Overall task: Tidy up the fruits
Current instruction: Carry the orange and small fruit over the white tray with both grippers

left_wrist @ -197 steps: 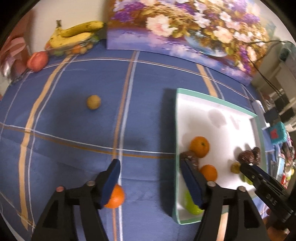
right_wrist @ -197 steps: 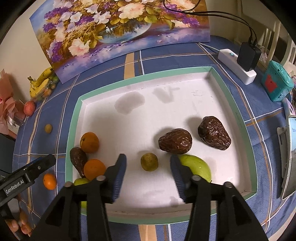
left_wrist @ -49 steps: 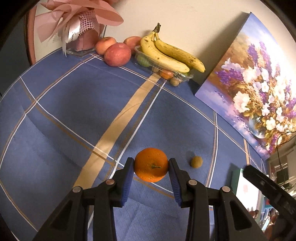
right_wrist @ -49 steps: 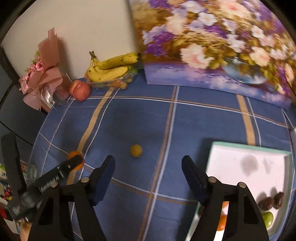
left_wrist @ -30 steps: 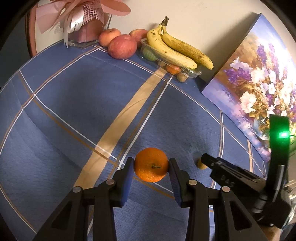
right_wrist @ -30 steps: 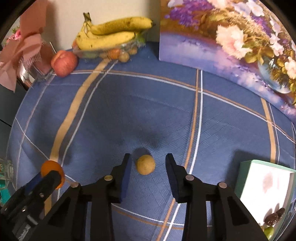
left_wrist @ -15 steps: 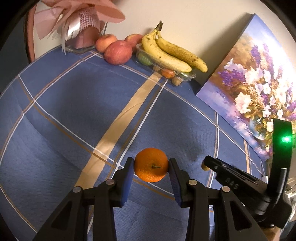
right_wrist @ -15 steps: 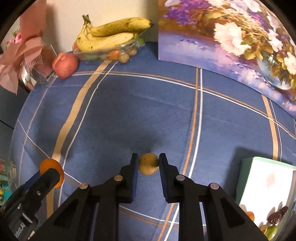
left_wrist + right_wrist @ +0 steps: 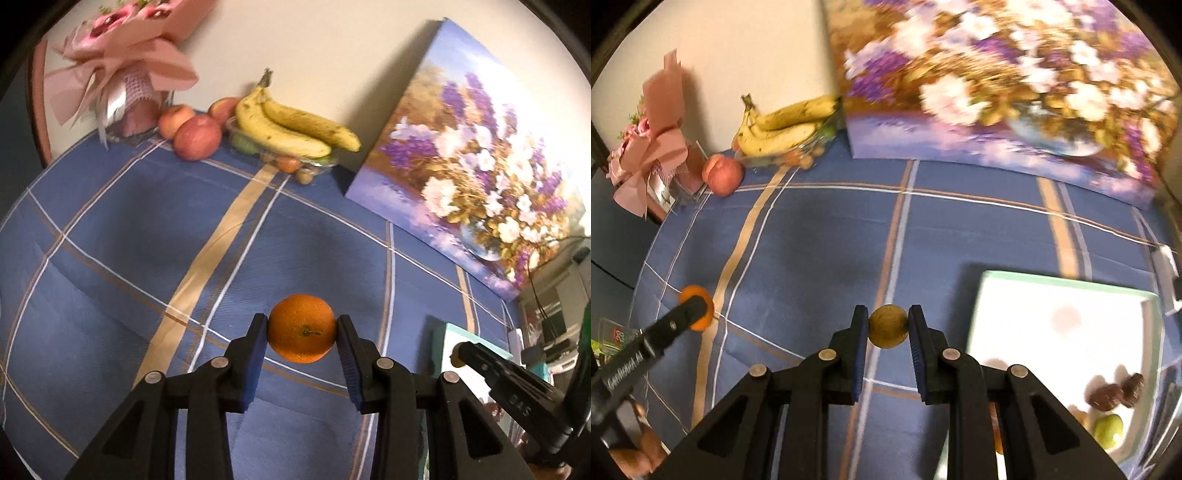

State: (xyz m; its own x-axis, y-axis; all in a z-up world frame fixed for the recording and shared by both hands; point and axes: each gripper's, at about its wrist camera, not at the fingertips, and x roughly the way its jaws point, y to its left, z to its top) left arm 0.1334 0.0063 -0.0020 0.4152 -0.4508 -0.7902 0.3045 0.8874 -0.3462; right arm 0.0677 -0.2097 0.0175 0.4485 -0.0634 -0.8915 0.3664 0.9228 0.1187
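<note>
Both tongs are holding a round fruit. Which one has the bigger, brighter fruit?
The left tongs: they are shut on the orange, large and bright orange. The right tongs are shut on a small yellow-brown fruit, duller and clearly smaller.

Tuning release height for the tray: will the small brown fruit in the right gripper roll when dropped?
Probably. The small brown fruit looks nearly round, so it could roll on the tray floor, which looks smooth. The right gripper touches only its two sides, a narrow contact, so it may slip. Its skin looks dull, not glossy, which should help grip.
</note>
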